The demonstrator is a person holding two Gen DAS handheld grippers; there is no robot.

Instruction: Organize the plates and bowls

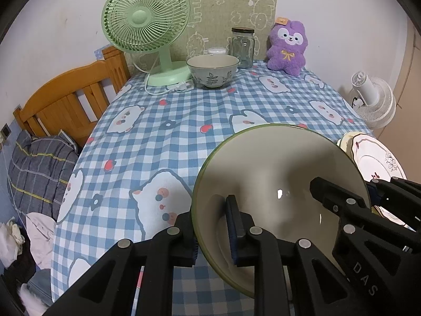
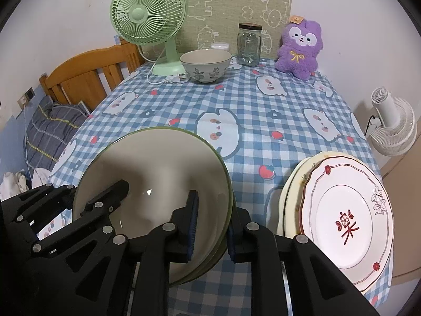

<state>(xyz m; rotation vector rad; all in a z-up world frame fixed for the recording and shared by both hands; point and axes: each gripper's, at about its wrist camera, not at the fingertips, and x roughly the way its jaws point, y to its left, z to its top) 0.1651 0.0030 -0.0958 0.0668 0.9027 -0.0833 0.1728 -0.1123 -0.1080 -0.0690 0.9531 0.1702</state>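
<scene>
A blue-and-white checked cloth printed with cartoon bears and strawberries (image 2: 263,110) is covering the surface, lying slightly rippled. At its near edge a wide, shallow glazed ceramic bowl, cream inside with a thin green rim (image 1: 276,173) (image 2: 158,173), is sitting tilted toward the cameras, its smooth interior catching a small glint of light. Both tools are gripping it. The left hand-held gripper (image 1: 213,237), black plastic with blue ribbed pads, is pinching the bowl's left wall, one finger inside and one outside. The right hand-held gripper (image 2: 210,234) is clamping the right wall in the same way; from the right wrist view a second rim seems to be nested beneath the bowl.

Just right of the bowl a stack of round plates is resting at the near right corner: a glossy white plate with scalloped red-brown line, red flower motif and white blossoms (image 2: 344,221) (image 1: 373,160) is lying on top of cream plates (image 2: 292,184).

At the far edge a pale green plastic desk fan with a round grille (image 2: 148,13) is standing left, its white cord trailing on the cloth. Beside it a smaller deep ceramic bowl with grey-blue leaf sprigs (image 2: 205,65) (image 1: 213,69) is sitting upright. Farther right stand a clear glass jar with a dark lid (image 2: 248,44) and a fuzzy purple plush toy (image 2: 300,50).
</scene>
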